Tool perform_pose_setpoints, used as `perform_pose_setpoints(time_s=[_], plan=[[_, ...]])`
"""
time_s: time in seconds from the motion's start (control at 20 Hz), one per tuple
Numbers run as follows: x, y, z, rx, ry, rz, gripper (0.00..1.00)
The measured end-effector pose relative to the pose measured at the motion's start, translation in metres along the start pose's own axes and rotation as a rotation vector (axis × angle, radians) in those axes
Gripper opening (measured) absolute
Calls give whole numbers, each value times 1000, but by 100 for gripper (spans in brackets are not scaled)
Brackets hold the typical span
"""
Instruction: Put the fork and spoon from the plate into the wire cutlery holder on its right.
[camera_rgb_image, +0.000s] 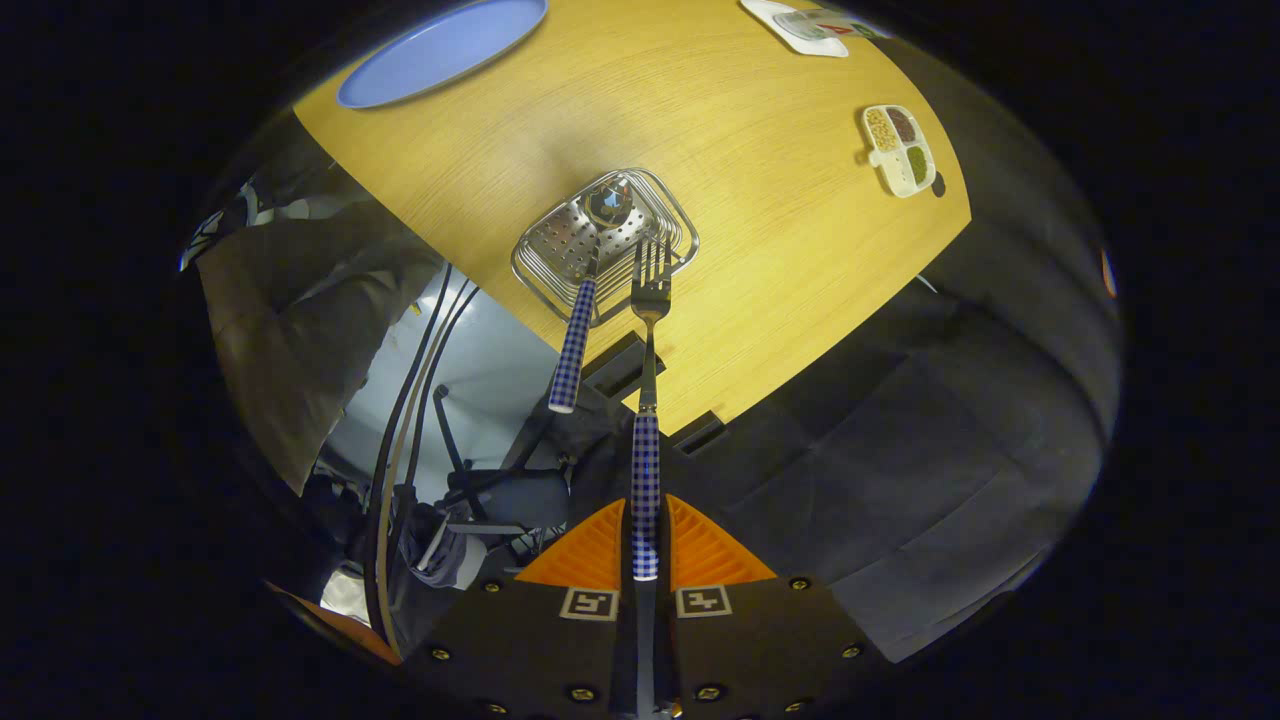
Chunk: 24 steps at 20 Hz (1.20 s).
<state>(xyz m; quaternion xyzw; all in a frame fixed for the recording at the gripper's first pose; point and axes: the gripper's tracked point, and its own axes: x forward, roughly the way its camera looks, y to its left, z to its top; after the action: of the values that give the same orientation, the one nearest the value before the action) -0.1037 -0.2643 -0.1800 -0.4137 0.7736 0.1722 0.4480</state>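
Holding the fork (648, 400) by the far end of its checked handle, the gripper (646, 545) has its two fingers closed tight on it, one pressing each side, so the fork runs straight out ahead along the line of the fingers with its prongs leading. That grip on the handle's end looks chosen to leave the whole front of the fork free to go down into the wire cutlery holder (604, 243), and the view looks steeply down on the counter (760, 200), which suggests the fork hangs prongs-down. The prongs sit at the holder's edge, at about 4 o'clock of its opening, overlapping the wire rim; whether they are already inside or just above it I cannot tell. The spoon (590, 290) is already in the holder, bowl down on the perforated bottom and handle leaning out toward 7 o'clock, so it keeps clear of the side where the fork comes in. The blue plate (440, 50) lies well apart at about 11 o'clock of the holder, and shows nothing on it. A small divided dish (900, 150) of dry foods sits off at about 2 o'clock, out of the way. By my reading only the fork's lowering and release remain.
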Motion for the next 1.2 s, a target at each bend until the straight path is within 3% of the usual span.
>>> perform_pose_setpoints(time_s=[0.85, 1.0, 1.1, 1.2], plan=[[20, -16, 57, -197, 102, 13, 7], [14, -19, 65, -195, 74, -1, 14], [10, -22, 65, -177, 57, -2, 35], [5, -24, 54, -156, 52, 1, 35]])
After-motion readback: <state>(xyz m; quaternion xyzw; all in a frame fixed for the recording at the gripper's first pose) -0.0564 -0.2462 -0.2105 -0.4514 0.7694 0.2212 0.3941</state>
